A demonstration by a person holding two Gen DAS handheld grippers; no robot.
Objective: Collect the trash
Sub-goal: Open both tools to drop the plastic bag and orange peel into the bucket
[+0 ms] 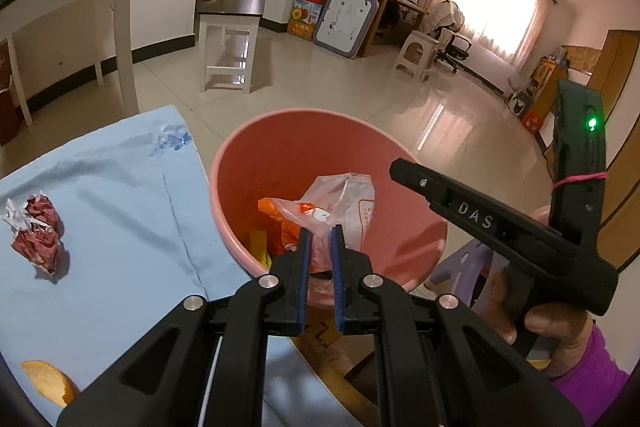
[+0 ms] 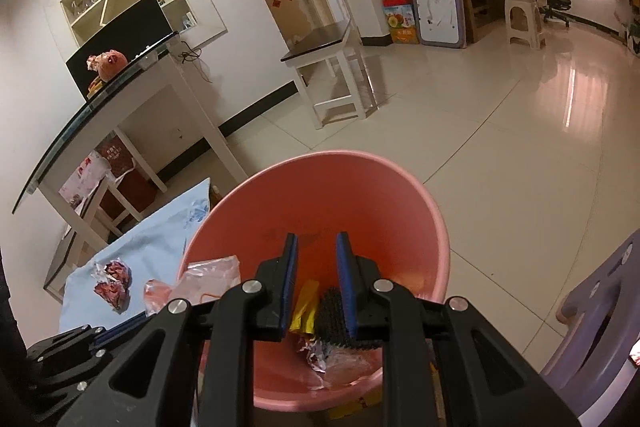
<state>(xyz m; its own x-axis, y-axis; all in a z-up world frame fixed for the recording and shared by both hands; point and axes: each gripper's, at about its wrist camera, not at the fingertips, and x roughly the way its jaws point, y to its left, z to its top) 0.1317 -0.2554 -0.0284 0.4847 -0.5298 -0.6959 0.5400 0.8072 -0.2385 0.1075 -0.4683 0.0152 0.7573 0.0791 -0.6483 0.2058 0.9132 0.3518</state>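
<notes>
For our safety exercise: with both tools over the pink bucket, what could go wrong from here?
The plastic bag in the left tool hangs near the rim of the pink bucket; released now, it might land on the blue cloth. The right tool is close over the bucket; they could collide. The crumpled red paper and orange peel might be overlooked.

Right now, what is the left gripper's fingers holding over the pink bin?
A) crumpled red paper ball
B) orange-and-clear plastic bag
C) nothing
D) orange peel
B: in the left wrist view the left gripper is closed on the orange-and-clear plastic bag, hanging over the pink bin; the crumpled red paper and the peel lie on the blue cloth.
</notes>
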